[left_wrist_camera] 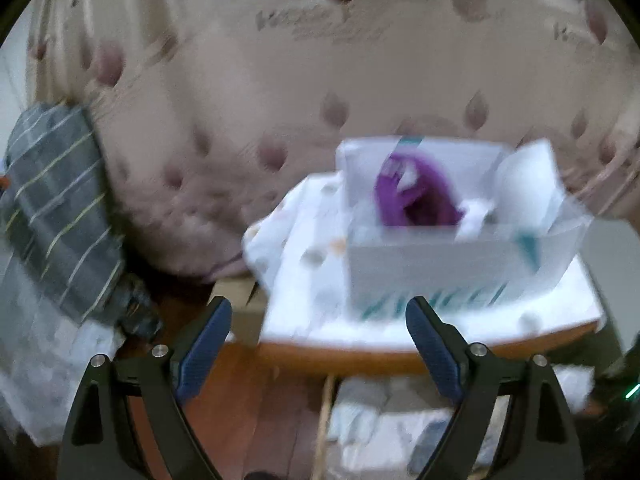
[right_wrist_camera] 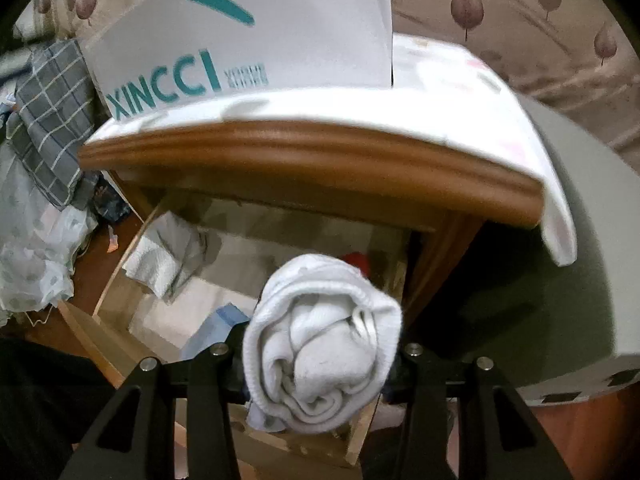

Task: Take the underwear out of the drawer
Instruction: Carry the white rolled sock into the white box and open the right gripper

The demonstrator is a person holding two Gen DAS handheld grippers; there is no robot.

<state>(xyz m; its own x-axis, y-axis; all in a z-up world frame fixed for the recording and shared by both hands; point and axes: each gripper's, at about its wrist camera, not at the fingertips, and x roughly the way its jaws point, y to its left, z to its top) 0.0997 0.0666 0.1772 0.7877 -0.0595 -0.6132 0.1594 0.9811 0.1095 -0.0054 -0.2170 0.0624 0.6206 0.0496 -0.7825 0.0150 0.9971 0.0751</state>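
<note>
My right gripper (right_wrist_camera: 320, 354) is shut on a rolled white underwear bundle (right_wrist_camera: 322, 344), held above the open wooden drawer (right_wrist_camera: 120, 276) under the nightstand top (right_wrist_camera: 304, 148). More cloth (right_wrist_camera: 164, 256) lies in the drawer. My left gripper (left_wrist_camera: 318, 344) is open and empty, in front of the nightstand edge (left_wrist_camera: 360, 354). A white box (left_wrist_camera: 452, 256) on the nightstand holds a purple garment (left_wrist_camera: 416, 190) and white items (left_wrist_camera: 524, 184). The left wrist view is blurred.
The white box with teal lettering (right_wrist_camera: 224, 44) stands on a white cloth (right_wrist_camera: 460, 92) over the nightstand. A grey checked cloth (left_wrist_camera: 60, 204) lies at left, also in the right wrist view (right_wrist_camera: 52, 120). A patterned curtain (left_wrist_camera: 280, 72) hangs behind.
</note>
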